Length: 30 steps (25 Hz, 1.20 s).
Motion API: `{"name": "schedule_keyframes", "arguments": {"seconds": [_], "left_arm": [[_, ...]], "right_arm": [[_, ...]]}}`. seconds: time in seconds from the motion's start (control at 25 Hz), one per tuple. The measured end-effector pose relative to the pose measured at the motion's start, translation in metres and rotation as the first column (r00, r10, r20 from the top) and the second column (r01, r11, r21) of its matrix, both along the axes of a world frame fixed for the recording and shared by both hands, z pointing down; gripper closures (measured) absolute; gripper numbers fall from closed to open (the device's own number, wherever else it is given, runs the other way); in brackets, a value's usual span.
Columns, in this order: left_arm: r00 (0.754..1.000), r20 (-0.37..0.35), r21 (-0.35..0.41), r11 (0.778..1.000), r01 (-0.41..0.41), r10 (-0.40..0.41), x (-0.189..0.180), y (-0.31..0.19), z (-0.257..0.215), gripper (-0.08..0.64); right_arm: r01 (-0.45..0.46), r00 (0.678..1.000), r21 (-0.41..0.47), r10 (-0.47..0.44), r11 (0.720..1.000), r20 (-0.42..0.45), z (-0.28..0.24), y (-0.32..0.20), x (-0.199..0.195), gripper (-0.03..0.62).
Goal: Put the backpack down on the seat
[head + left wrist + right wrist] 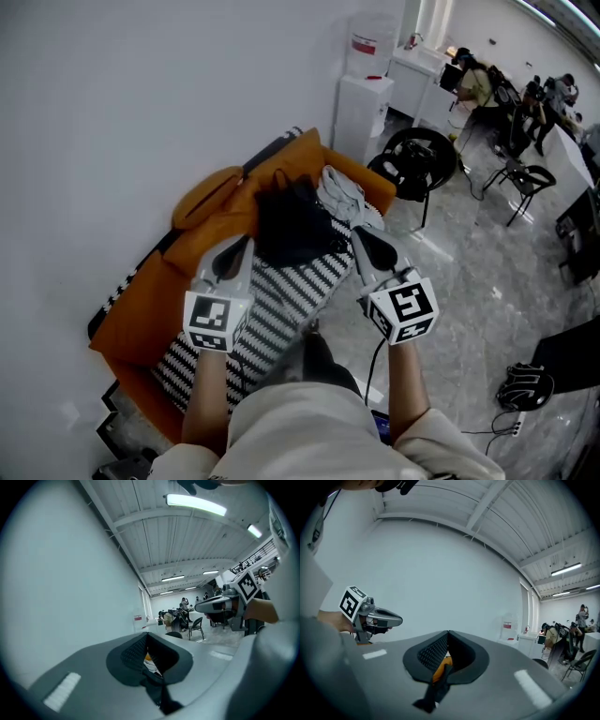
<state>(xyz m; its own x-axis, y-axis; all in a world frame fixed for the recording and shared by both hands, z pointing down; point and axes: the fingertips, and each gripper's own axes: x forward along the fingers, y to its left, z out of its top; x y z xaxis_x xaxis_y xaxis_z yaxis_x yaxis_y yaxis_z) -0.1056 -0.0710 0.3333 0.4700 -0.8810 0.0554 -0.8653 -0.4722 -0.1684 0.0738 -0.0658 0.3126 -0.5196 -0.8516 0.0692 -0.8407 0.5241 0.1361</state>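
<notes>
A black backpack (291,220) hangs over the orange sofa (202,244), above its black-and-white striped seat cushion (281,300). My left gripper (239,246) is at the pack's left side and my right gripper (361,236) at its right, both raised level with it. In the left gripper view the jaws are shut with a black strap (157,686) pinched between them. The right gripper view shows the same, jaws shut on a black strap (436,693), with orange behind it. Each gripper also sees the other: right gripper (220,604), left gripper (377,618).
A grey cloth (342,192) lies on the sofa's far end. A white wall runs along the left. Beyond the sofa stand a water dispenser (361,103) and a black office chair (417,164). A black bag (525,384) lies on the floor at right. People sit at desks far back.
</notes>
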Motion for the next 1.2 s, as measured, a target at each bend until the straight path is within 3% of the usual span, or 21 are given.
{"name": "schedule_keyframes", "arguments": {"seconds": [0.4,1.2], "left_arm": [[0.999,0.016,0.128,0.991,-0.041,0.039,0.008,0.039,-0.049,0.549],[0.998,0.009,0.084,0.994,-0.064,0.064,0.005,0.035,-0.039,0.549]], "right_arm": [[0.037,0.998,0.092,-0.032,0.995,-0.049,-0.037,0.037,-0.023,0.591],[0.027,0.997,0.06,-0.023,0.998,-0.076,-0.028,0.034,-0.031,0.591]]}}
